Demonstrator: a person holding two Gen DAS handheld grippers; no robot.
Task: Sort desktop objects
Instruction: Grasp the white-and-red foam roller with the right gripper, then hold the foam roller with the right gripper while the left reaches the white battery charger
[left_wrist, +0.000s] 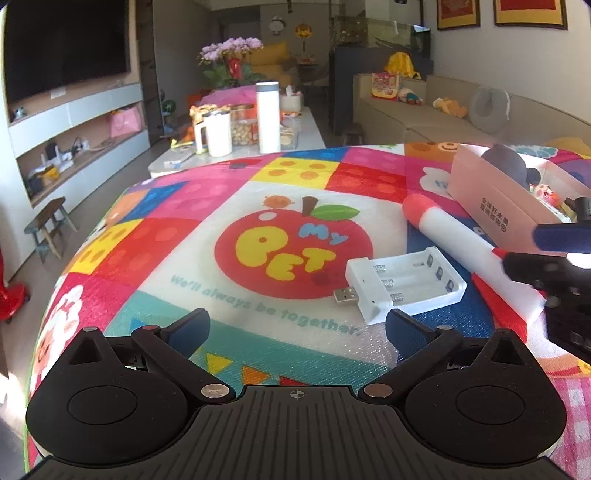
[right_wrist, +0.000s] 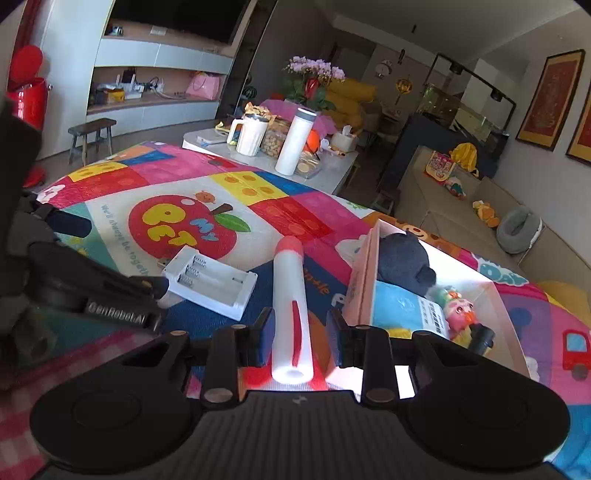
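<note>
The right hand-held gripper (right_wrist: 297, 341) is sitting with its jaws narrow around the white foam tube (right_wrist: 291, 295), seemingly not quite pressing it. The left hand-held gripper (left_wrist: 297, 326) is hovering wide over the bright mat (left_wrist: 207, 258) covering the tabletop. Just beyond, the white battery charger (left_wrist: 406, 286) is lying beside the tube, and farther right the pink box (right_wrist: 360, 280) is holding toys

Two wrist cameras, low and close over the mat (left_wrist: 184, 236)

Each looks forward and down along its own fingers; both share the battery charger (left_wrist: 404, 286), foam tube (right_wrist: 291, 291) and box (right_wrist: 360, 280) ahead.
</note>
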